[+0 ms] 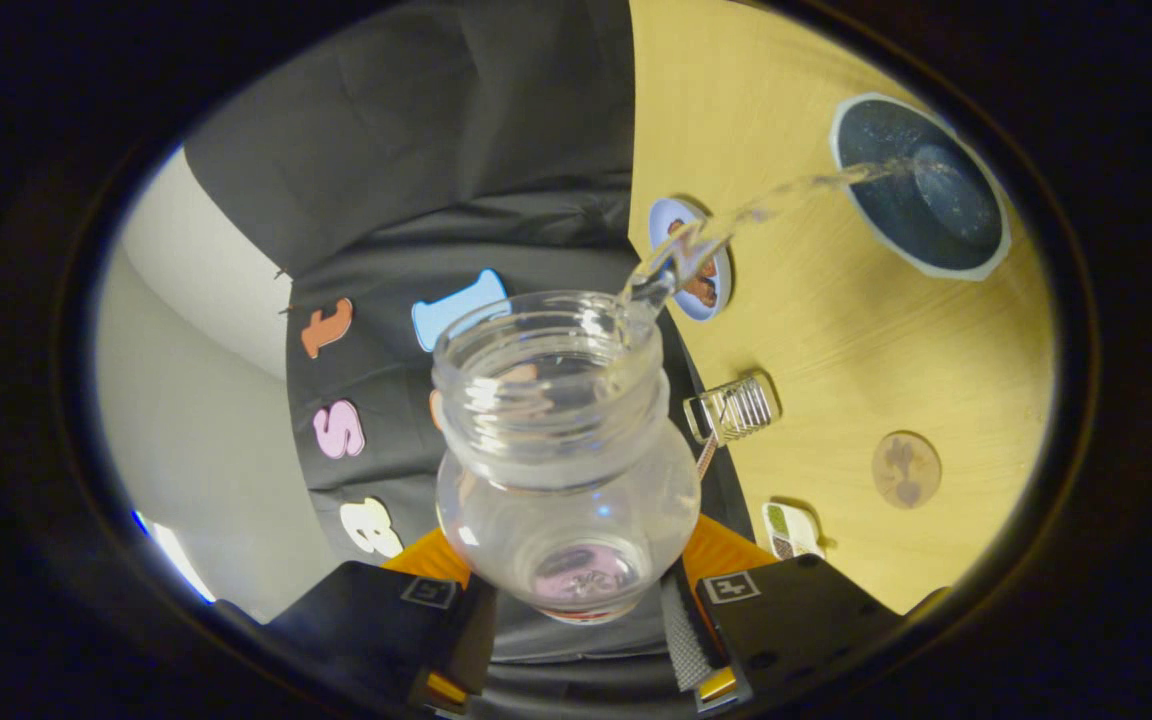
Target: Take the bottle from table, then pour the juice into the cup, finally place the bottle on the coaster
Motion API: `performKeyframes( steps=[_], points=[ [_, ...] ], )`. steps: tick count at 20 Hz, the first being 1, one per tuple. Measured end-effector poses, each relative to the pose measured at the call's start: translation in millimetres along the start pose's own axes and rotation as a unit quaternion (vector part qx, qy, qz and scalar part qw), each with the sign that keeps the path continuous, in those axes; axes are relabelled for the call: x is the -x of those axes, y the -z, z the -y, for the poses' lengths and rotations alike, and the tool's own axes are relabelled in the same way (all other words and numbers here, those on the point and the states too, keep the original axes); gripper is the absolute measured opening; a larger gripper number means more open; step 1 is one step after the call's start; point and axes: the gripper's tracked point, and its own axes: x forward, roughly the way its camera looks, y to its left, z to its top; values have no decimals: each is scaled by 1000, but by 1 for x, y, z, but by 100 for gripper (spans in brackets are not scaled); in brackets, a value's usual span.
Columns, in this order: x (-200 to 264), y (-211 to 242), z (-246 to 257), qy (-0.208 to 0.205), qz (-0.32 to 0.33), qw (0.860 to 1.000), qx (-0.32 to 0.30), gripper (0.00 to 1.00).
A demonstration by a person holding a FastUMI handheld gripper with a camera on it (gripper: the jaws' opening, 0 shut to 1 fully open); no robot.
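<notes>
the gripper (576, 600) is clenched on the clear, round-bellied plastic bottle (566, 470), one finger pressing each side of its lower body. the bottle sits between the fingers, mouth pointing ahead, rolled over so that a thin clear stream of juice (766, 205) leaves its lip. the stream arcs across the pale wooden table (836, 340) into the dark blue, white-rimmed cup (921, 190), which lies well beyond the fingers. the coming move turns on the round brown coaster (906, 469): it lies near the fingers, well short of the cup and on the cup's side of the bottle. the bottle's base and the finger pads are hidden behind its body, and the remaining juice level is hard to judge. a small ribbed glass jar (733, 410) lies on the table between bottle and coaster.
</notes>
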Motion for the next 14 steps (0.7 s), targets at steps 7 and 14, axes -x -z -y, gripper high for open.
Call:
performKeyframes(
  steps=[7, 14],
  points=[
    [-4, -1, -2, -3, 6, 1000, -15, 78],
    [-4, 0, -3, -4, 6, 1000, -22, 77]
  ],
)
